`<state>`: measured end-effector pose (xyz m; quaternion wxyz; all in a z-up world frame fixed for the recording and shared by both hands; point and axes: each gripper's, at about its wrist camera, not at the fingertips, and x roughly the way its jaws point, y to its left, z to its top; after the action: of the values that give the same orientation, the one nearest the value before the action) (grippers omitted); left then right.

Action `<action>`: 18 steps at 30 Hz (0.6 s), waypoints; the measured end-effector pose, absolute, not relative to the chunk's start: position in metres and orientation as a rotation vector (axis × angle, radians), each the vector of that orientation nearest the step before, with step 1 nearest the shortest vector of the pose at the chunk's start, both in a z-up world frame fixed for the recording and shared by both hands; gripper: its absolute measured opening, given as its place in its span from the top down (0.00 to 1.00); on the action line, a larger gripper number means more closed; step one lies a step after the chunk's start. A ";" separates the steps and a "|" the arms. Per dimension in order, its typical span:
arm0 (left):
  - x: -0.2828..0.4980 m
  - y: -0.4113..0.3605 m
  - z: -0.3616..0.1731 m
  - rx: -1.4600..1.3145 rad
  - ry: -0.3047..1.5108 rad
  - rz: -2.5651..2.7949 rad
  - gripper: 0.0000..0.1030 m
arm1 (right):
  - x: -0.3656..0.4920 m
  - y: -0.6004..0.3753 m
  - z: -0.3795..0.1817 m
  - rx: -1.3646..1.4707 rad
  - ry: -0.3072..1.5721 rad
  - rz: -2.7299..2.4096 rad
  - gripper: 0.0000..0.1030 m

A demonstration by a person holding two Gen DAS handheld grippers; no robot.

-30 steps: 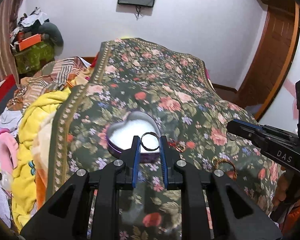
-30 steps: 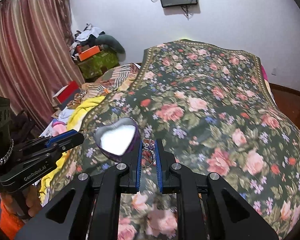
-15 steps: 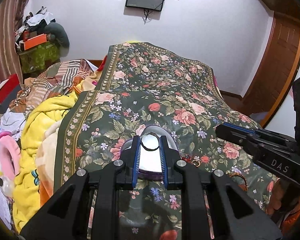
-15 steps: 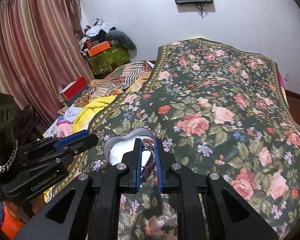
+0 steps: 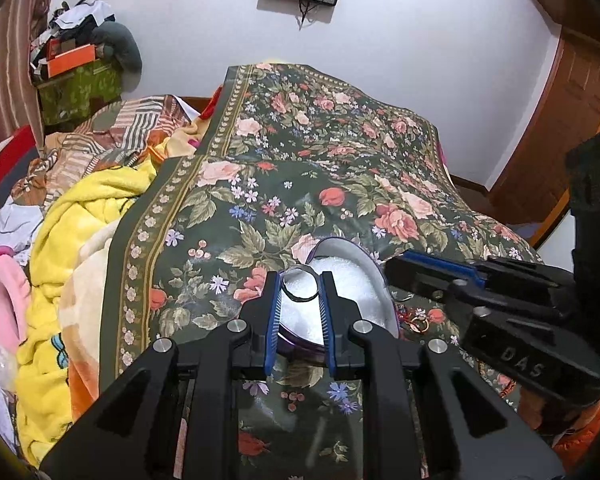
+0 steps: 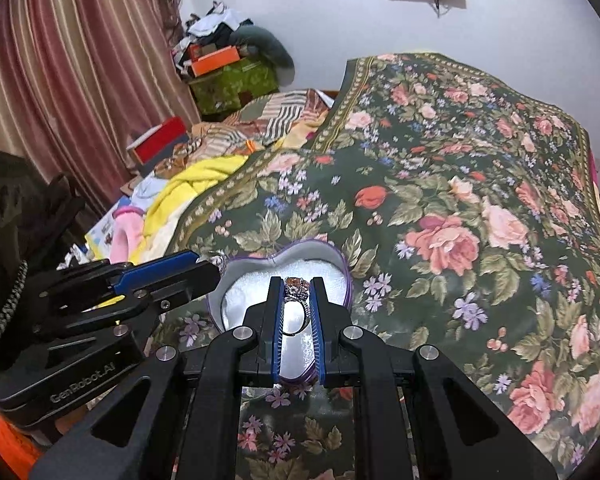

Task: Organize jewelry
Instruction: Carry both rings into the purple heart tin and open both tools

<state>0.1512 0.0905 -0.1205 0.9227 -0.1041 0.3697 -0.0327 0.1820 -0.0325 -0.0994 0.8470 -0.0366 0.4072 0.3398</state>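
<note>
Left gripper (image 5: 299,292) clamped on a plain ring (image 5: 299,285) over the left part of the heart-shaped box (image 5: 366,276) on the floral bedspread (image 5: 340,152); right gripper (image 6: 298,300) clamped on a stone-set ring (image 6: 297,292) above the same box's white lining

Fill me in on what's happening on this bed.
A person works two handheld grippers over a heart-shaped purple box with white lining on the floral bedspread. The left gripper holds a plain thin ring; the right gripper pinches a stone-set silver ring. More jewelry lies beside the box.
</note>
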 end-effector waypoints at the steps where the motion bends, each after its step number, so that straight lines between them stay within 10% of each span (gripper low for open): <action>1: 0.152 0.090 -0.122 -0.212 0.762 -0.069 0.83 | 0.183 -0.032 -0.102 -0.081 0.867 0.716 0.89; 18: 0.156 0.090 -0.130 -0.214 0.786 -0.071 0.83 | 0.184 -0.027 -0.110 -0.114 0.903 0.721 0.89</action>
<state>0.1561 0.0898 -0.1296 0.9176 -0.1039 0.3821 -0.0344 0.1845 -0.0268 -0.1102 0.8362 -0.0537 0.4266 0.3406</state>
